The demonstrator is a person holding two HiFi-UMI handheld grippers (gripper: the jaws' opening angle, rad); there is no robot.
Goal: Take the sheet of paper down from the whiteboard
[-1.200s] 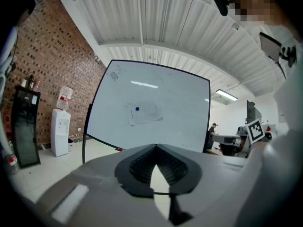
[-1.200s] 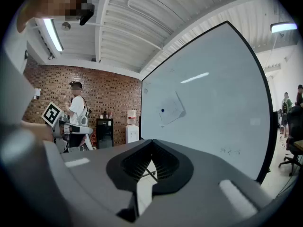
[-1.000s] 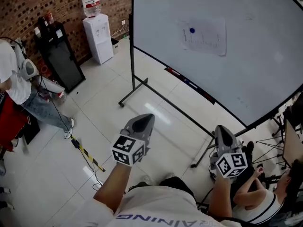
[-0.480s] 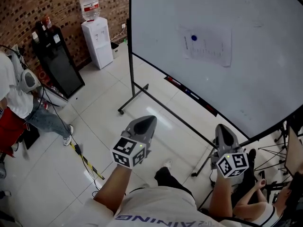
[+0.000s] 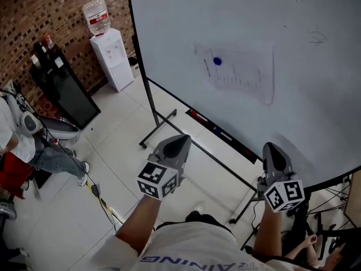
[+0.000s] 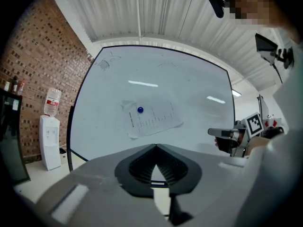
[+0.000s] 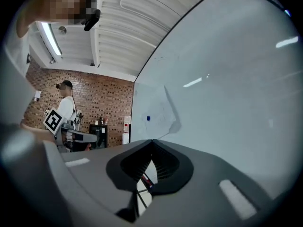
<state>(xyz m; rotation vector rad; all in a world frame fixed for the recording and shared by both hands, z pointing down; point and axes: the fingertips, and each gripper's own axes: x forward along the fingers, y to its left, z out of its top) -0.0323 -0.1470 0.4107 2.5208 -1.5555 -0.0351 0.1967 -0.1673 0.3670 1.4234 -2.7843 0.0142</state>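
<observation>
Grey plastic fills the nearest part of my view. My left claw (image 5: pixel 180 138) and my right claw (image 5: pixel 272 147) both reach out level in front of my white shirt (image 5: pixel 186 252), each with its marker cube behind it. Both are clenched. In the left gripper view the tips meet in a point with nothing caught between them, and the right gripper view shows the same. Neither claw touches anything, and they hang over the pale floor tiles (image 5: pixel 113 168), side by side and well apart from each other.

Just beyond the tips runs the lower frame of the whiteboard (image 5: pixel 321 106), with its dark leg and foot (image 5: pixel 155 130) on the tiles. A marker tray (image 5: pixel 217 133) along its bottom edge holds a few pens. The board stands upright and fills most of what lies ahead of me.

The sheet of paper (image 5: pixel 242 75) is up on the whiteboard, well above the tray and higher than both claws. A blue magnet (image 5: pixel 218 61) near its upper left corner pins it. It carries faint printed lines, and from the right claw's side its near edge stands a little off the surface. In the left gripper view it sits straight above my closed tips, clear of them.

Farther off to the left, a white water dispenser (image 5: pixel 114 58) with a bottle (image 5: pixel 95 14) on top stands against the brick wall (image 5: pixel 28 16), with a black cabinet (image 5: pixel 62 83) beside it. A person (image 5: pixel 25 137) in a white top stands at the left edge.
</observation>
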